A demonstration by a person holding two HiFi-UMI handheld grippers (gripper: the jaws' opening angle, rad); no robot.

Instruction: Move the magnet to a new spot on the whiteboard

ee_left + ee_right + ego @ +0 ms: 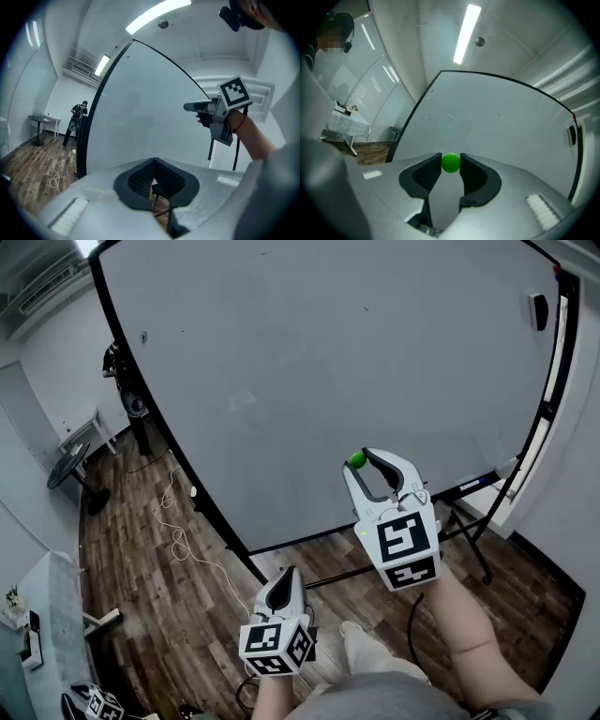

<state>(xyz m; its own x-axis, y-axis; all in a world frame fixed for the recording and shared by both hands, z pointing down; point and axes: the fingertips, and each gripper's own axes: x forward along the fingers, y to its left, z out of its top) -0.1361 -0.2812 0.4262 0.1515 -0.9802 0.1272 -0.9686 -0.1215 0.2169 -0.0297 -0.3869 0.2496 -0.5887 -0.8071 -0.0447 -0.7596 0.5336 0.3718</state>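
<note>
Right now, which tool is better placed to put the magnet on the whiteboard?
The right. The right tool grips the green magnet between its jaws, raised in front of the whiteboard. The left tool is shut, empty, and sits lower, farther back from the board.

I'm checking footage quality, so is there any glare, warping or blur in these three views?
Head view: even light, whiteboard edges bowed by the wide lens. Left gripper view: ceiling light blown out, corners black. Right gripper view: another bright light strip, dark corners, green magnet sharp.
</note>
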